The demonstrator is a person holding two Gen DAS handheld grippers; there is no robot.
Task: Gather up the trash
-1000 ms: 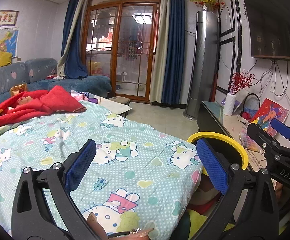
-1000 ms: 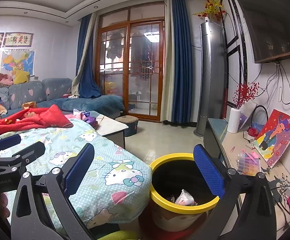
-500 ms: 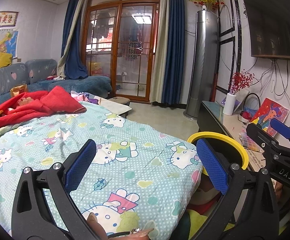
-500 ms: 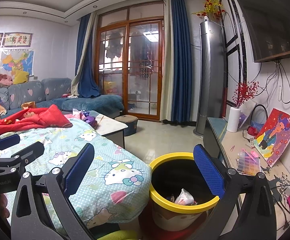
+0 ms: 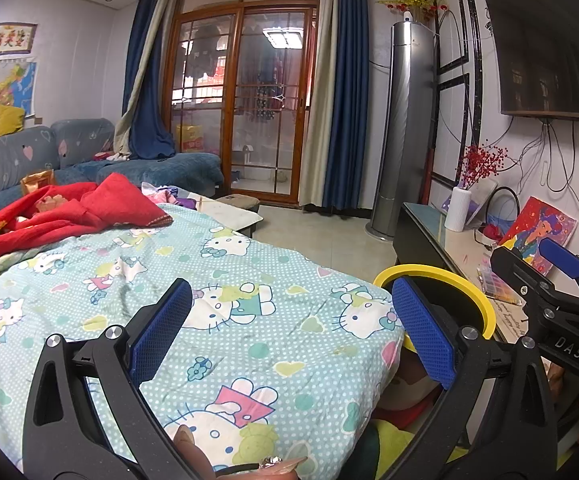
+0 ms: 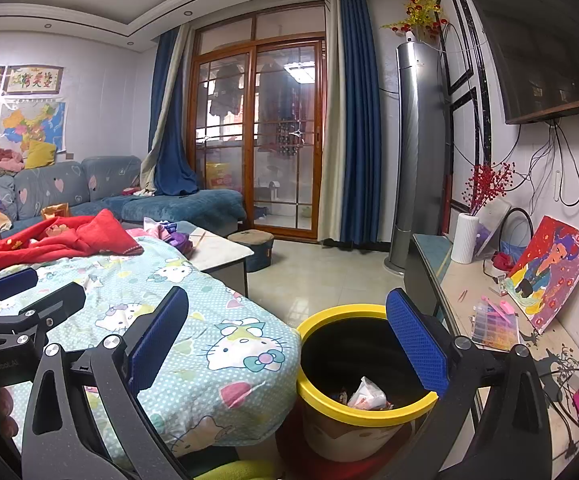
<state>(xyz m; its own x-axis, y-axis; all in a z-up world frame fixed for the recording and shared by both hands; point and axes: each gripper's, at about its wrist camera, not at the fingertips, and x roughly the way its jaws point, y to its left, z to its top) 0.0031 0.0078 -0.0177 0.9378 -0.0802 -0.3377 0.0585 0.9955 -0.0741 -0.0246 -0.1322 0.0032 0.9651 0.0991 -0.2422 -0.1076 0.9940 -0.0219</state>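
The left tongs (image 5: pixel 291 328) hang with their blue ribbed pads wide apart and nothing between them, above the pale blue cartoon-cat patterned quilt (image 5: pixel 225 304) that covers the bed. The right tongs (image 6: pixel 287 340) are likewise spread apart and hold nothing — their right pad sits over the near rim of the round yellow-rimmed waste bin (image 6: pixel 329 408), their left pad over the quilt's corner.

The bin stands on the floor just beside the bed's corner, between the bed and the long low tabletop (image 6: pixel 461 284) along the right wall. Inside it lies a crumpled white wrapper with red print (image 6: pixel 367 394) among darker scraps that are too dim to make out. In the left view only the far arc of the yellow rim shows past the quilt edge.

A rumpled red blanket (image 5: pixel 61 212) lies at the far end of the bed. On the tabletop stand a white ribbed vase with red berry sprigs (image 6: pixel 464 238) and a colourful painted canvas (image 6: pixel 549 272) leaning against the wall.
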